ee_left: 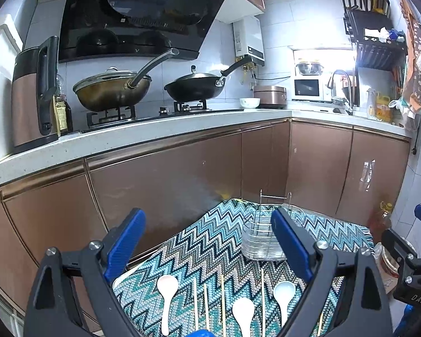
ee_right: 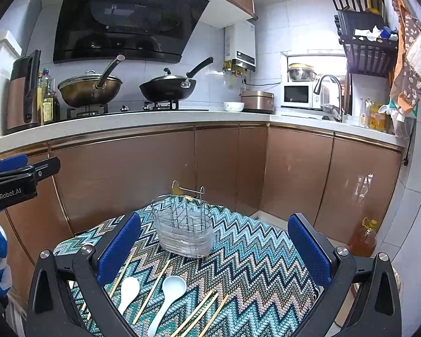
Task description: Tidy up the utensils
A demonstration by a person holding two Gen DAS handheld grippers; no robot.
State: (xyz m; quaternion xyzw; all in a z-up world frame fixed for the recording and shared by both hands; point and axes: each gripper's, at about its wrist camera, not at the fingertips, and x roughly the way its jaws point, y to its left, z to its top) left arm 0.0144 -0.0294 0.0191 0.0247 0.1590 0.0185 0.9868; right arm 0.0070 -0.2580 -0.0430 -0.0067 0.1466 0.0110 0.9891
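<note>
A clear plastic utensil holder with a wire rack (ee_left: 262, 233) (ee_right: 185, 230) stands upright and empty at the far side of a zigzag-patterned cloth (ee_left: 210, 241) (ee_right: 252, 255). On the near part of the cloth lie a pinkish spoon (ee_left: 167, 289), a white spoon (ee_left: 242, 311) (ee_right: 129, 289), a pale blue spoon (ee_left: 284, 295) (ee_right: 171, 289) and several wooden chopsticks (ee_left: 223, 303) (ee_right: 151, 292). My left gripper (ee_left: 210, 241) hovers open above the spoons, holding nothing. My right gripper (ee_right: 214, 250) is also open and empty, in front of the holder.
Brown cabinet doors (ee_right: 143, 179) rise just behind the cloth, under a white counter (ee_right: 126, 123) with two woks and a kettle. An oil bottle (ee_right: 363, 237) stands on the floor at the right. Each gripper shows at the edge of the other's view.
</note>
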